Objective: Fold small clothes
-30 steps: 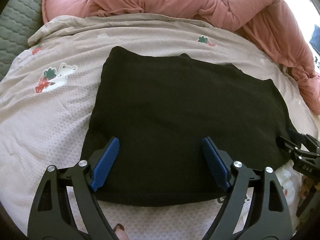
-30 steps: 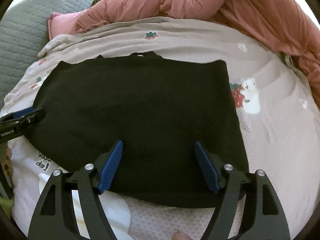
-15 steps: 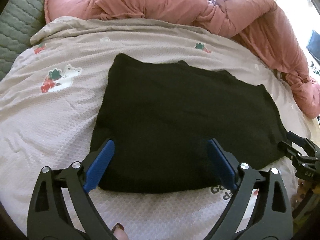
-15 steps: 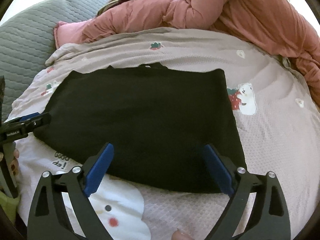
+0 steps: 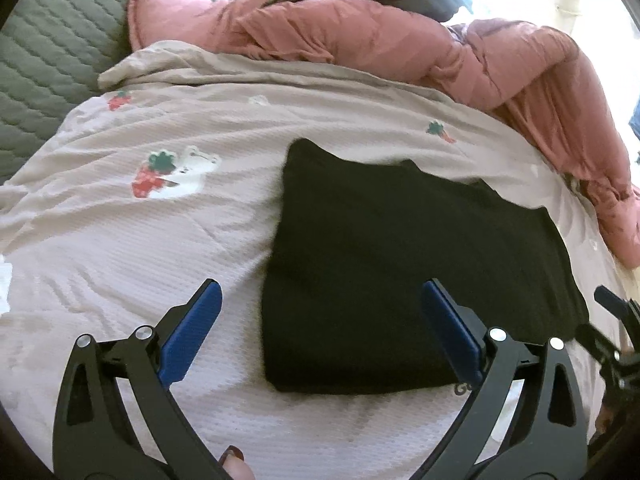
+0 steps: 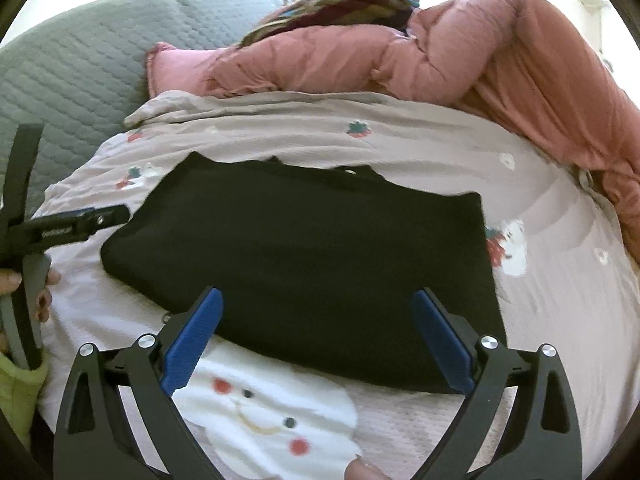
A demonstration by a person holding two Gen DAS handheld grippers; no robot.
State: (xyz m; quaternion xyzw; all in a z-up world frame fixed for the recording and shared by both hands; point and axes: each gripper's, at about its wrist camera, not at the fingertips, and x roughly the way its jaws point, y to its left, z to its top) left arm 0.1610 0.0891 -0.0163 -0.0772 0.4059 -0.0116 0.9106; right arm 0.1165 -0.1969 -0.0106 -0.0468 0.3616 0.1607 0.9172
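Left wrist view
- Left hand-held gripper (image 5: 320, 332): spread wide, its jaws having just been opening; nothing is pinched between the blue pads (image 5: 190, 334).
- Garment (image 5: 404, 276): black, folded into a flat rough rectangle, lying on the blanket (image 5: 160, 248). Its near left corner shows between the two fingers; the right pad overlaps its near edge in the picture, and whether it touches the cloth I cannot tell.
- Blanket: pale beige, printed with strawberries and a white bear, spread over the bed.
- Quilt (image 5: 400, 40): pink, bunched along the far side, well apart from the garment.
- Padding (image 5: 52, 40): grey-green and quilted, at upper left.
- Right hand-held gripper (image 5: 616, 320): just visible at the right edge, beside the garment's right end.
- Fingertip (image 5: 234, 460): a person's, with a dark nail, at the bottom edge.

Right wrist view
- Right hand-held gripper (image 6: 318, 332): spread wide, jaws likewise just opened; nothing clamped between them.
- Garment (image 6: 312, 264): flat on the blanket (image 6: 560, 300), its near edge running between the fingers.
- Bear print (image 6: 264, 408): large white smiling face on the blanket, just under the near edge.
- Left hand-held gripper (image 6: 80, 224): at the left edge, near the garment's left end, held by a hand (image 6: 24, 284) in a green sleeve.
- Quilt (image 6: 440, 52): piled beyond the blanket.
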